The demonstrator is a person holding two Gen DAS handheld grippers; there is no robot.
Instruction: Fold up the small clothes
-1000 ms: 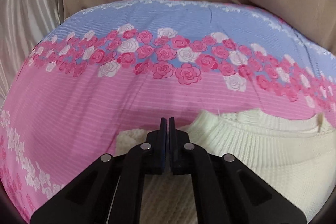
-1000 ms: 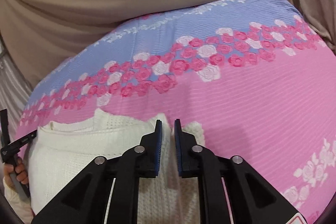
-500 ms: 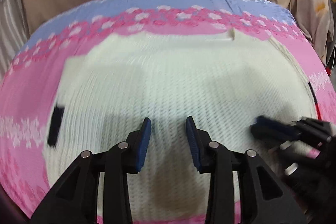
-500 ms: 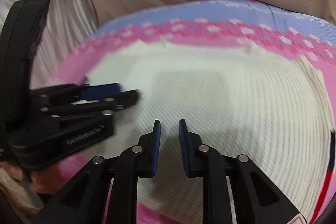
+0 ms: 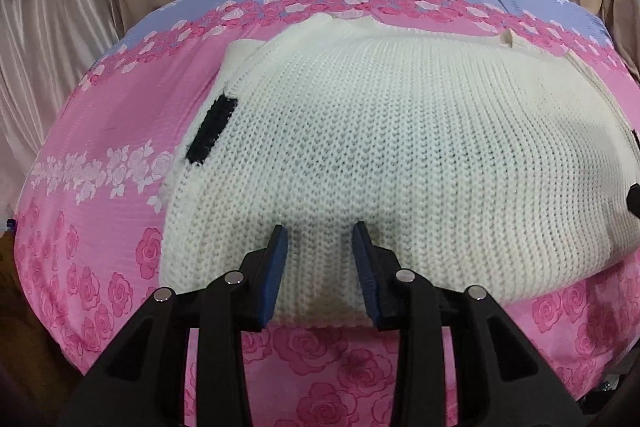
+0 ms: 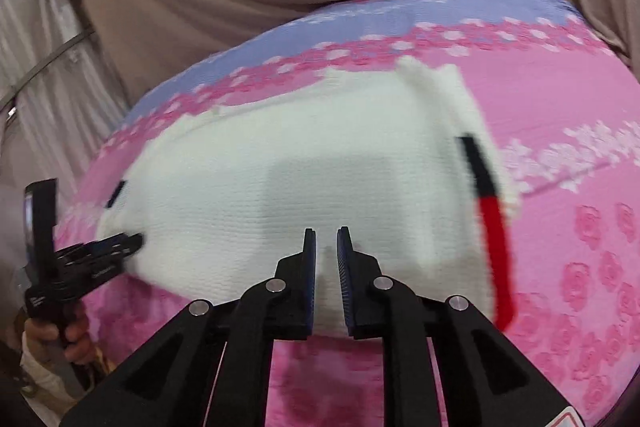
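1. Since a second ago, both grippers have released the cream knit sweater (image 5: 400, 155), now lying folded flat on the pink rose-print bedsheet (image 5: 112, 131).
2. Left gripper (image 5: 319, 237) hovers over its near hem, jaws spread, gripping nothing.
3. Right gripper (image 6: 325, 241) hovers likewise, jaws narrowly parted; view blurred.
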